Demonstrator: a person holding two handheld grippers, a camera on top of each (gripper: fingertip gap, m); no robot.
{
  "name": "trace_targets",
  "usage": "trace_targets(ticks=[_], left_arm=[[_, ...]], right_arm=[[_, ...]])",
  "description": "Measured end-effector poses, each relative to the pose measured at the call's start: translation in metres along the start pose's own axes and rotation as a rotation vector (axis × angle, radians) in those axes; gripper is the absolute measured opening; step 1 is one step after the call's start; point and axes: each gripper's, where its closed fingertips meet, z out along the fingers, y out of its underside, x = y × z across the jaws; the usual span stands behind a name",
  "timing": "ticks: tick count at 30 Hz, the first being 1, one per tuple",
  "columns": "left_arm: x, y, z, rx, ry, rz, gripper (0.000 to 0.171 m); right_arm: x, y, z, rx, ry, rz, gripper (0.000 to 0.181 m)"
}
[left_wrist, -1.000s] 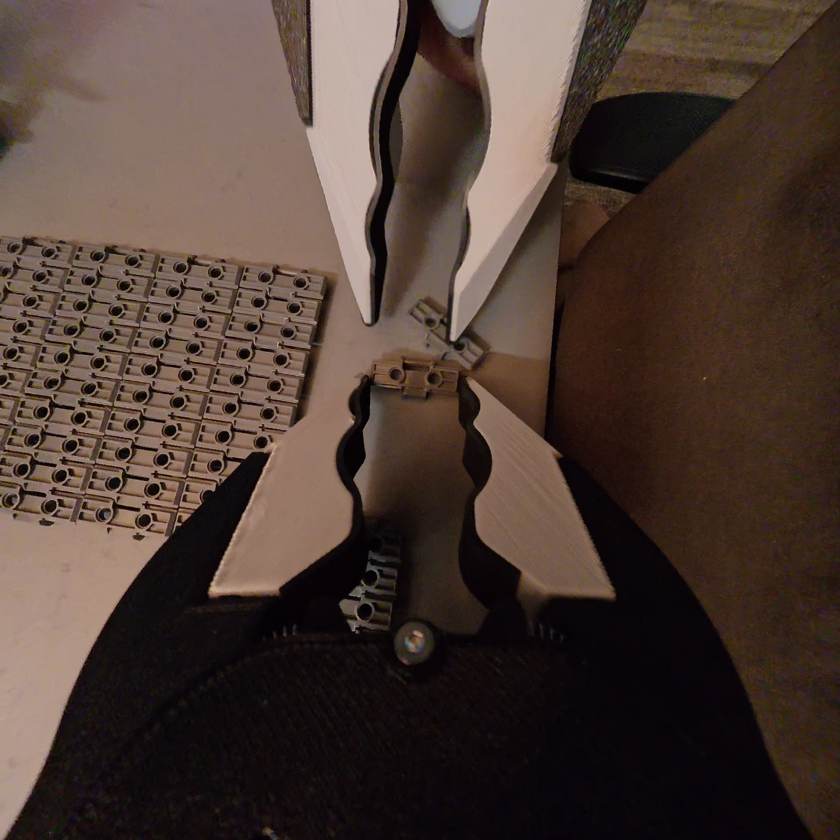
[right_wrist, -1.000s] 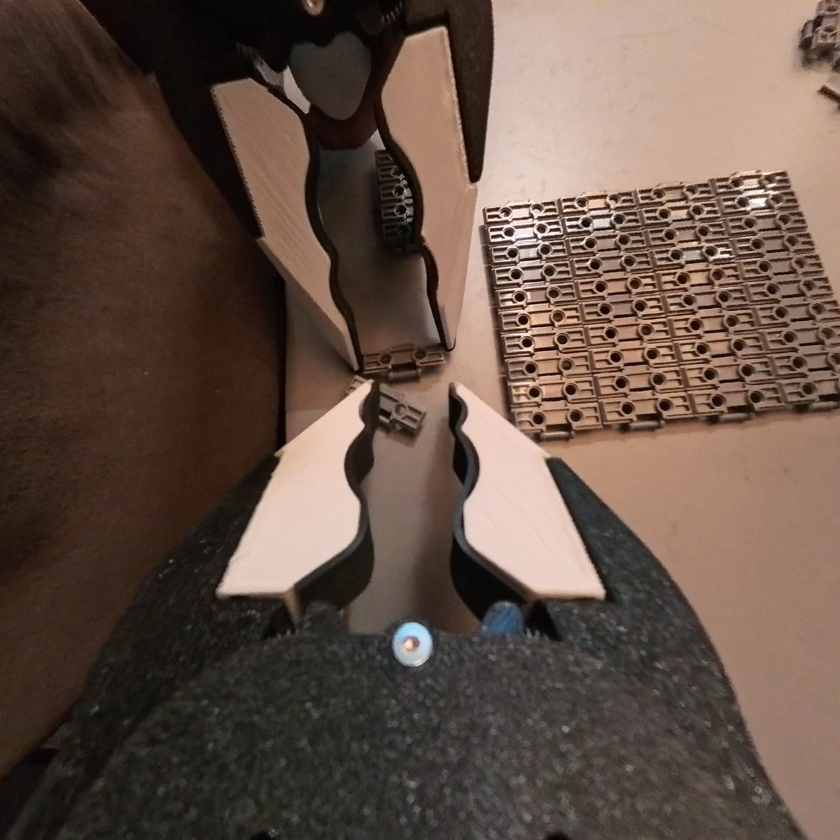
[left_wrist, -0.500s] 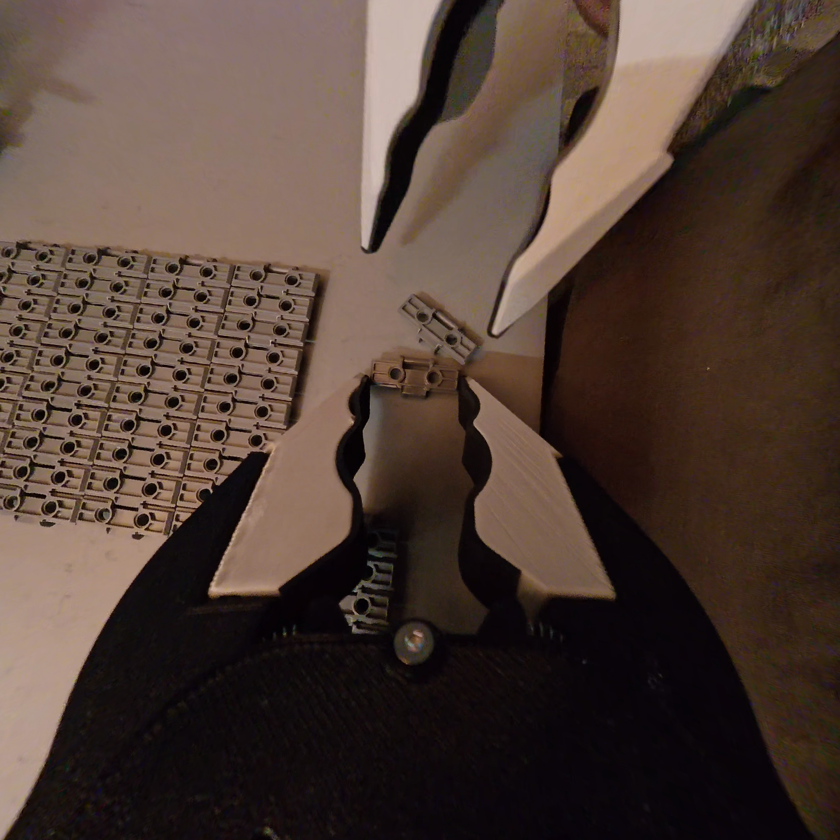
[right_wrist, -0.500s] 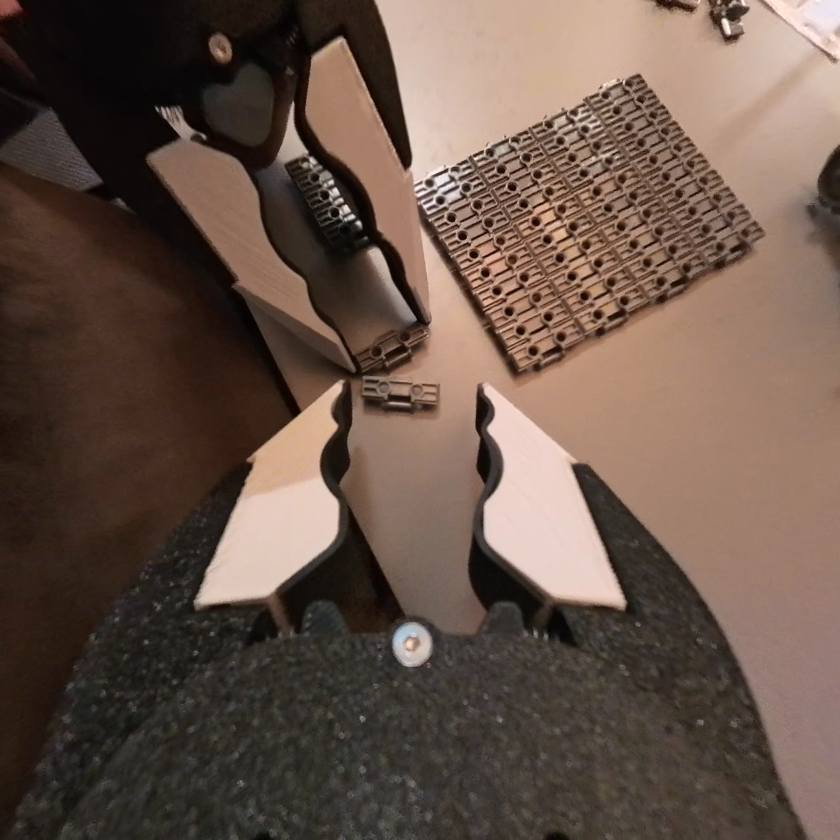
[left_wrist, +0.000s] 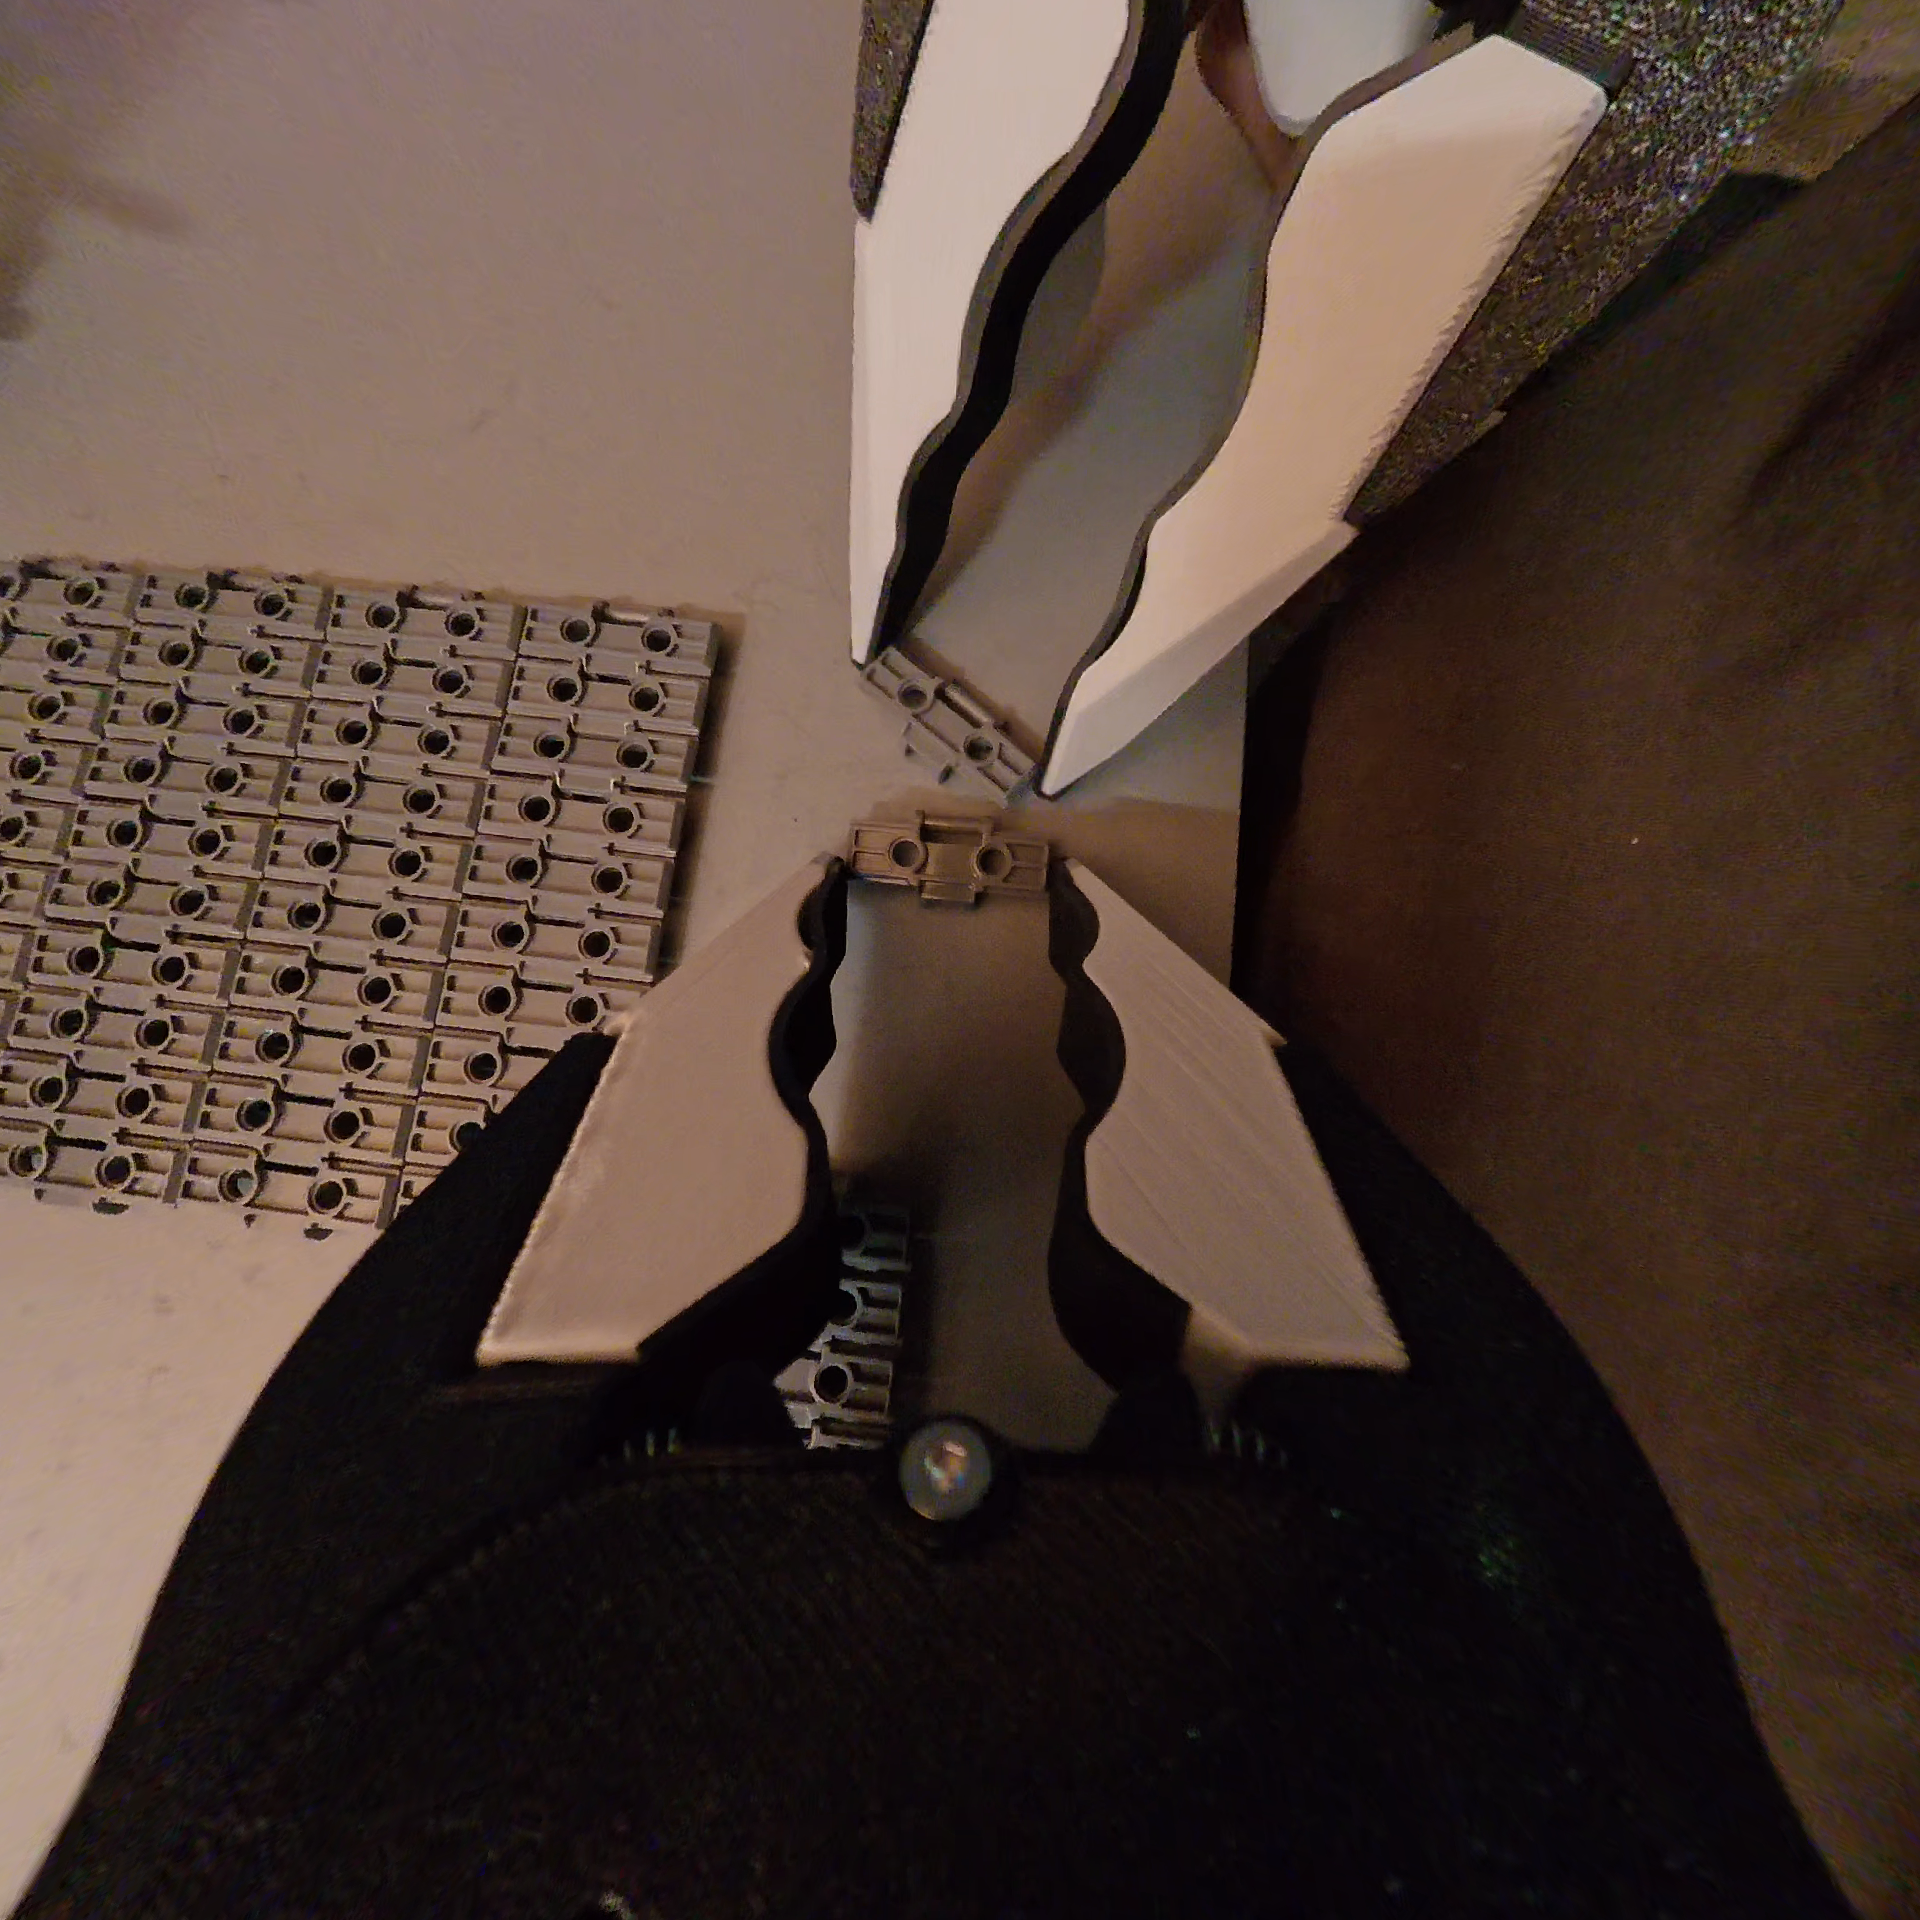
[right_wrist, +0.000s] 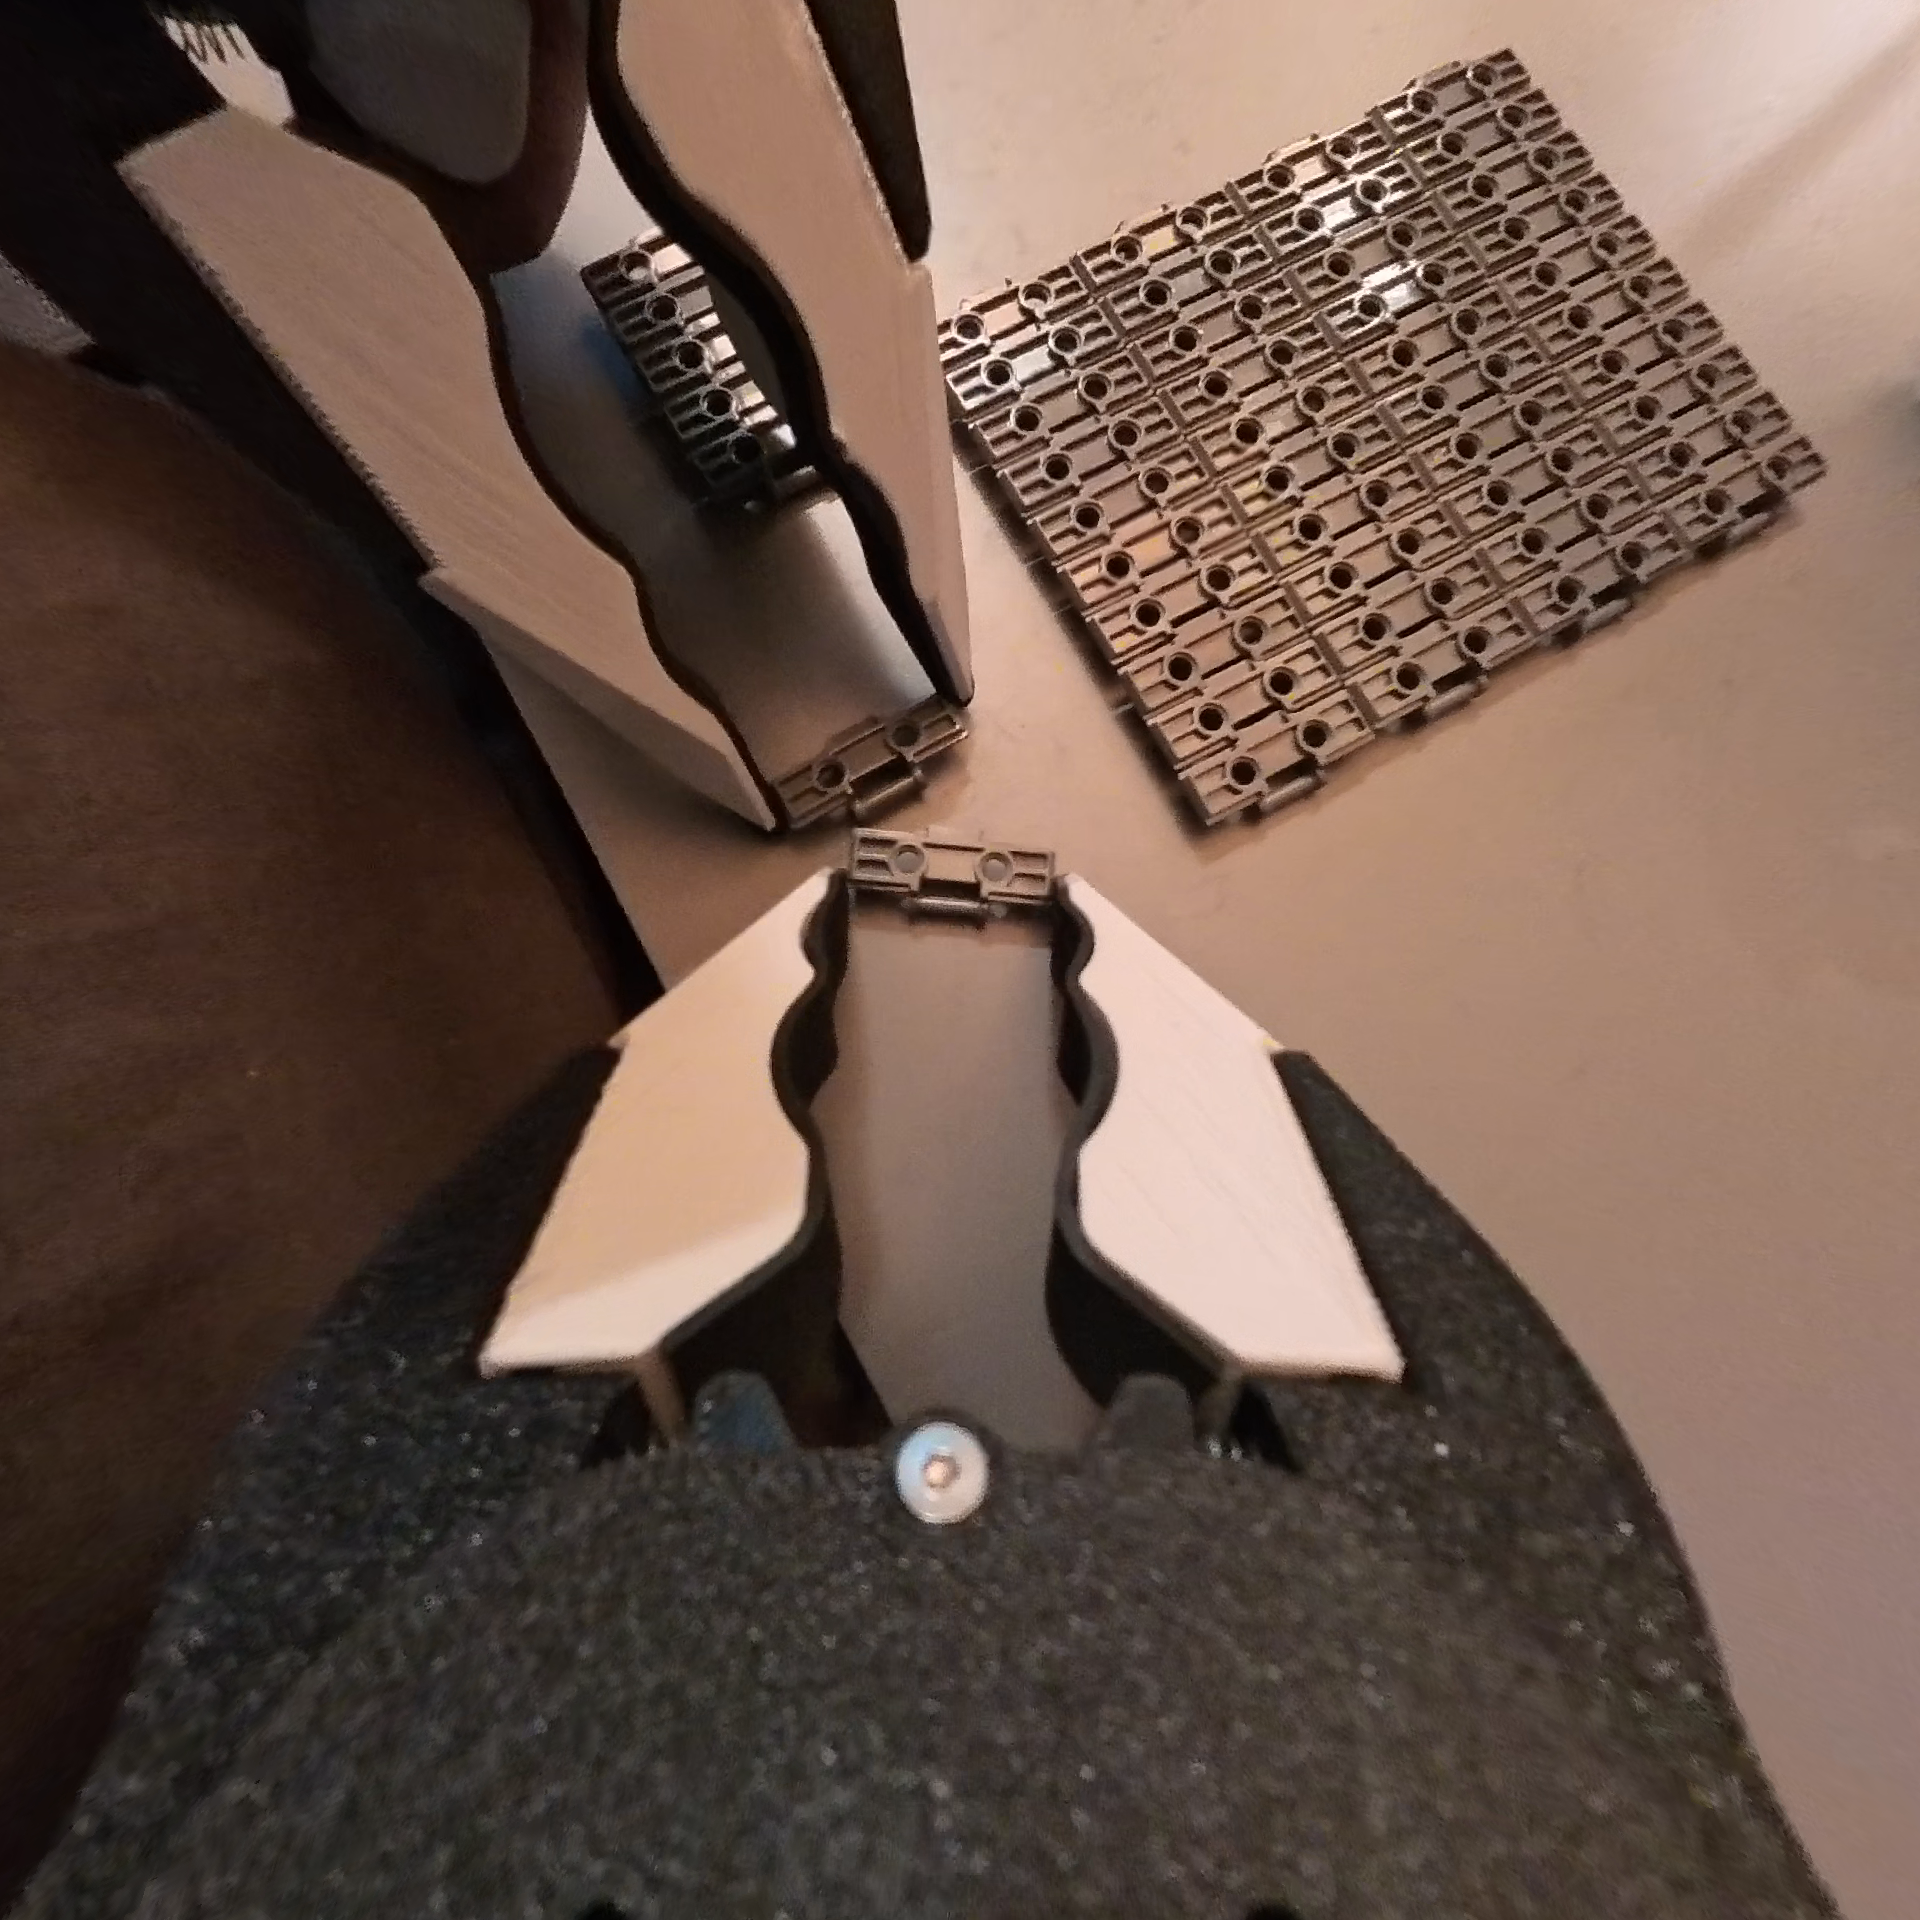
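Observation:
My left gripper (left_wrist: 948, 868) is shut on a small grey link piece (left_wrist: 940, 860), held crosswise at its fingertips just above the beige table (left_wrist: 416, 312). My right gripper (right_wrist: 951, 878) is shut on a second grey link piece (right_wrist: 948, 869) in the same way. The two grippers face each other tip to tip, and their pieces sit a short gap apart, at an angle to each other. In the left wrist view the right gripper (left_wrist: 956, 732) comes in from the top. In the right wrist view the left gripper (right_wrist: 868, 774) comes in from the upper left.
A flat mat of several joined grey links (left_wrist: 312, 883) lies on the table beside the grippers; it also shows in the right wrist view (right_wrist: 1351, 468). A short strip of joined links (right_wrist: 686, 374) lies under the left gripper. A dark brown surface (left_wrist: 1610, 1039) borders the table's edge. Less than 4 cm separates the two grippers' tips.
The right gripper was open around a loose link lying on the table; it has closed on that link. The left gripper has kept hold of its link and stayed put.

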Motion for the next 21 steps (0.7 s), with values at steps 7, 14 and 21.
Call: trace_targets(ticks=[7,14,21], left_arm=[[0.0,0.0,0.0,0.003,0.023,-0.004,0.038],[0.001,0.001,0.0,-0.012,0.031,0.016,0.038],[0.002,0.0,0.001,-0.023,0.059,0.038,0.038]], right_arm=[[-0.01,-0.006,0.0,0.059,-0.133,-0.15,0.038],[-0.011,-0.008,0.003,0.092,-0.224,-0.271,0.038],[-0.012,-0.007,0.005,0.072,-0.311,-0.379,0.038]])
